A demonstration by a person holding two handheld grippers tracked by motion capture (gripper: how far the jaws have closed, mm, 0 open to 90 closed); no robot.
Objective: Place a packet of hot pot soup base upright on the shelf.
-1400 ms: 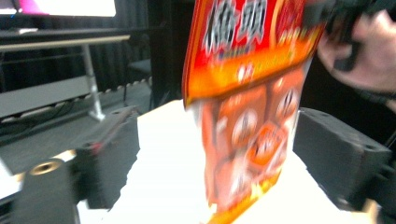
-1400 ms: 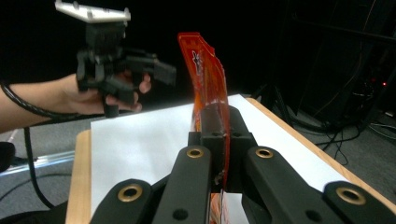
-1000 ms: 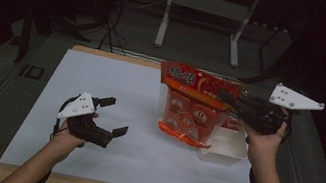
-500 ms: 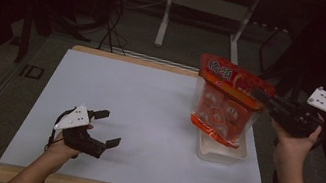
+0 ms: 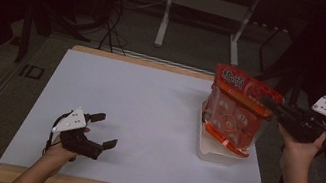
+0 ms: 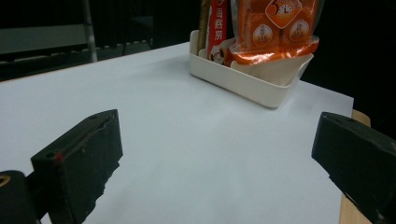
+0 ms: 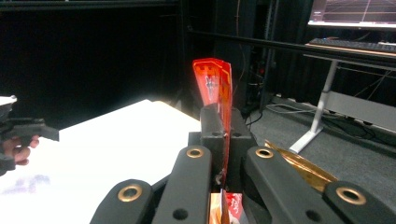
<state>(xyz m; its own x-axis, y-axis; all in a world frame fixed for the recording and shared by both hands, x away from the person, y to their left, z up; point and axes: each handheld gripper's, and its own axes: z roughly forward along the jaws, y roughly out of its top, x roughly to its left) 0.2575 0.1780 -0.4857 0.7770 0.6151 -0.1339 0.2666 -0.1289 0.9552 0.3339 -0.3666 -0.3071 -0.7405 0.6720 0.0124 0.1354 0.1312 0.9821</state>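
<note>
Snack bag (image 5: 236,112), clamped in your right hand-held gripper (image 5: 275,107), has swung over the white tray (image 5: 207,147); lower it in, left hand-held gripper (image 5: 102,130) spread empty.

The room is dim, with black surroundings; light falls from above onto the white counter (image 5: 147,114), which glares pale. The gripper views are soft, their near jaws blurred and shadowed.
</note>
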